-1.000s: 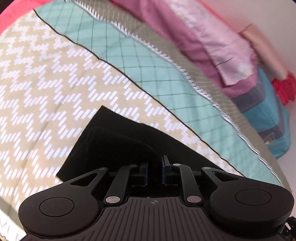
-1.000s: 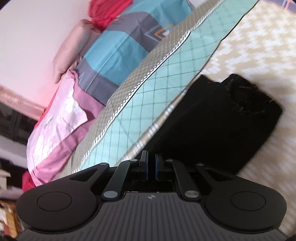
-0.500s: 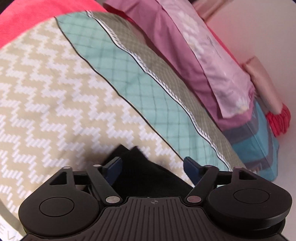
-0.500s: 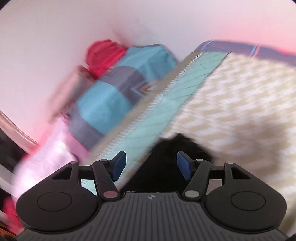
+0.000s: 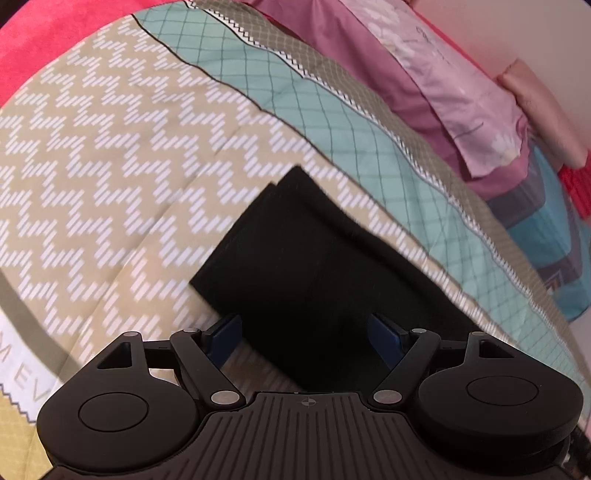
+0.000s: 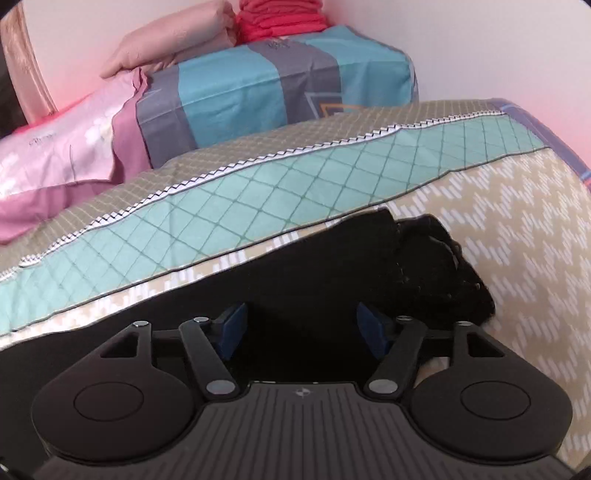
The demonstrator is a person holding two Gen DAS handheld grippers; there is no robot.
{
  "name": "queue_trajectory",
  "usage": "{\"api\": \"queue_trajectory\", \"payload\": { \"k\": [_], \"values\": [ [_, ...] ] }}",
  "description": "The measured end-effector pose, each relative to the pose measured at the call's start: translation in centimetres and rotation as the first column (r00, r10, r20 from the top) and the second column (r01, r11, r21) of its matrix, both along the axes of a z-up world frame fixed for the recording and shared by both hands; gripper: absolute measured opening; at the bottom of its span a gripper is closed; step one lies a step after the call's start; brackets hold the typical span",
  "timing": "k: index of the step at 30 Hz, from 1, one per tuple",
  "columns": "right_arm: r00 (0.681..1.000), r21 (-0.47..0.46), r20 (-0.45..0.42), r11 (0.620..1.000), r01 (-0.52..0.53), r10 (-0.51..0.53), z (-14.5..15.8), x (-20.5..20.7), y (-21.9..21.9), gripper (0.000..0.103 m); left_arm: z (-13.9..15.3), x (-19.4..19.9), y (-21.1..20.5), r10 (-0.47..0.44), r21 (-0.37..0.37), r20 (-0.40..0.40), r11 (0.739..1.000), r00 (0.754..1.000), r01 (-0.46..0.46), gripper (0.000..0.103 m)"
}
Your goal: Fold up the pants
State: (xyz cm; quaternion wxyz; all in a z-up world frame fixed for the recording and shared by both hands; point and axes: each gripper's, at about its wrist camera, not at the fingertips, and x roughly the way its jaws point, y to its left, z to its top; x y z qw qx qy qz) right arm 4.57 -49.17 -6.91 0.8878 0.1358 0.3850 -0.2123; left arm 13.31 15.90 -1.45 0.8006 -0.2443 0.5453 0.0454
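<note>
Black pants [image 5: 317, 266] lie folded in a flat oblong on the beige zigzag bedspread [image 5: 110, 155]. In the right wrist view the pants [image 6: 332, 273] stretch across the middle, with a rumpled fuzzy end at the right. My left gripper [image 5: 306, 336] is open and empty, just above the near edge of the pants. My right gripper [image 6: 301, 328] is open and empty, over the pants' middle. The blue pads [image 5: 225, 332] hold nothing.
A teal diamond-quilted band [image 5: 332, 107] borders the bedspread. Beyond it lie a pink pillow [image 5: 454, 85] and a blue and grey pillow [image 6: 266, 85]. Folded peach and red cloth [image 6: 280, 18] is stacked against the wall. A red cover [image 5: 55, 33] shows at far left.
Both grippers were shut on the black pants a second ago. Both have opened, let go and drawn back. The pants now lie flat on the bedspread.
</note>
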Motion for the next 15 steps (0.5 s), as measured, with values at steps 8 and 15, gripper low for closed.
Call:
{"api": "queue_trajectory", "payload": {
  "k": [8, 15],
  "values": [
    [0.998, -0.076, 0.045, 0.996, -0.044, 0.047, 2.0, 0.6, 4.5, 0.075, -0.9, -3.3, -1.8, -0.136, 0.102, -0.023, 0.985, 0.990, 0.138, 0.103],
    [0.942, -0.117, 0.024, 0.936, -0.331, 0.336, 4.7, 1.2, 15.6, 0.078, -2.3, -3.3, -3.3, -0.260, 0.208, -0.034, 0.943, 0.965, 0.262, 0.103]
  ]
}}
